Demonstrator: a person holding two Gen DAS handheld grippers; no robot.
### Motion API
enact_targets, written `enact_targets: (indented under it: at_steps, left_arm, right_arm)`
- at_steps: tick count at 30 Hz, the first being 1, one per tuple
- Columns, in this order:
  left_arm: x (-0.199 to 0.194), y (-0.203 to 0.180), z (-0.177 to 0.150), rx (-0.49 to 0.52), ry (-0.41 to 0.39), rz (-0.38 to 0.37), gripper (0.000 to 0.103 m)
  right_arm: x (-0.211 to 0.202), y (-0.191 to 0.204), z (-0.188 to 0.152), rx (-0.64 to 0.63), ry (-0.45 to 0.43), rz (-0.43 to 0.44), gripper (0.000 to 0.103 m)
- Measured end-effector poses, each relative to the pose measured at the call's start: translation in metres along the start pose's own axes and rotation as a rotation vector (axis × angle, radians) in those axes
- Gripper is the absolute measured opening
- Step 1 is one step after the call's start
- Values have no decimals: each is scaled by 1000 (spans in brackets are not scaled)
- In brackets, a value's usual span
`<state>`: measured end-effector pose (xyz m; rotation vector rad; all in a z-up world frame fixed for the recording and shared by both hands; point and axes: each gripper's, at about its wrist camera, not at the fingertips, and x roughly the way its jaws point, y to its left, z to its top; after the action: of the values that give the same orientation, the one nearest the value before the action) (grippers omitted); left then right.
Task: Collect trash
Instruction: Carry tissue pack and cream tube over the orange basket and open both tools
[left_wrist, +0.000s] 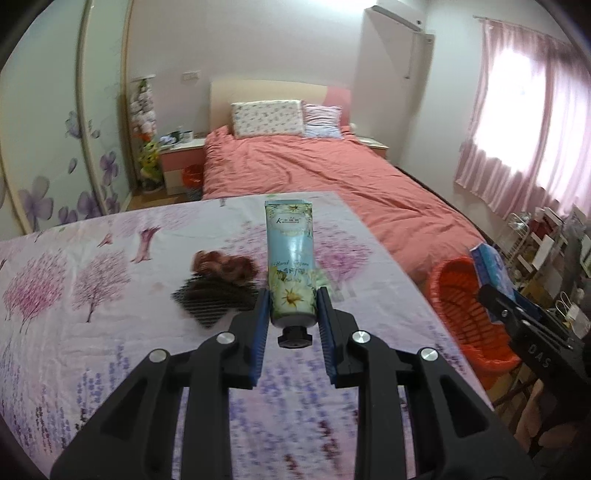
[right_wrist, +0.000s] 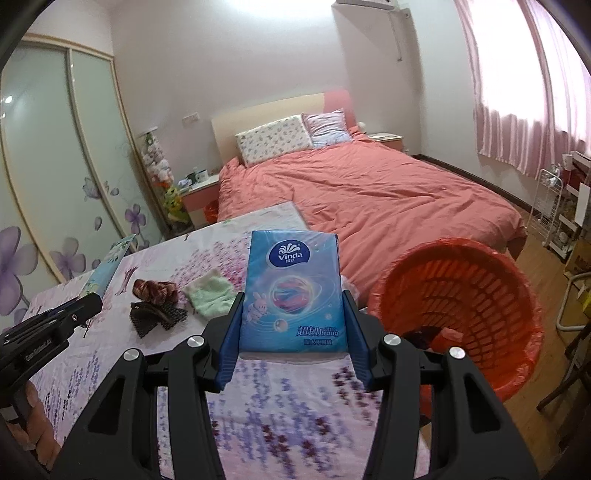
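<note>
My left gripper (left_wrist: 292, 295) is shut on a light blue hand cream tube (left_wrist: 290, 251) with daisy print. The tube's black cap points back at the camera, and it hangs above the floral tablecloth (left_wrist: 92, 332). My right gripper (right_wrist: 293, 297) is shut on a blue Vinda tissue pack (right_wrist: 291, 280), held upright over the table's right side. An orange plastic basket (right_wrist: 461, 295) lined with an orange bag stands just right of the table, and something dark lies inside it. The left wrist view shows the basket (left_wrist: 461, 306) with the tissue pack (left_wrist: 491, 269) over it.
On the table lie a brown scrunchie (right_wrist: 153, 290), a black mesh piece (right_wrist: 155, 317) and a pale green cloth (right_wrist: 210, 295). A bed with a pink cover (right_wrist: 369, 192) stands beyond the table. A white wire rack (right_wrist: 554, 206) stands at the right wall.
</note>
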<state>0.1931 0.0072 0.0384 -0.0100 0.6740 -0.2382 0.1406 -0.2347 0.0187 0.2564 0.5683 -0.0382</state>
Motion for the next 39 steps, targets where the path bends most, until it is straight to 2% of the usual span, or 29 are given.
enact_targets:
  at_steps: [14, 24, 30, 33, 35, 36, 37, 39]
  left_arm:
    - [11, -109, 1, 102, -16, -189, 26]
    - [45, -192, -9, 180, 27, -330, 26]
    - [76, -220, -15, 208, 68, -366, 26]
    - [96, -232, -18, 221, 98, -362, 26]
    - [109, -235, -20, 217, 115, -349, 33]
    - [115, -236, -20, 213, 124, -341, 41]
    - [120, -234, -21, 206, 128, -330, 45]
    - [127, -226, -21, 195, 140, -312, 47]
  right_arm:
    - [-22, -82, 2, 97, -62, -98, 50]
    - [-17, -134, 3, 175, -66, -162, 50]
    - [-3, -160, 3, 217, -50, -165, 50]
    - [6, -175, 3, 252, -37, -152, 52]
    - [14, -183, 3, 284, -22, -136, 53]
    - [17, -186, 2, 295, -15, -131, 56]
    - [19, -188, 0, 298, -10, -131, 60]
    - [22, -190, -3, 299, 0, -138, 63]
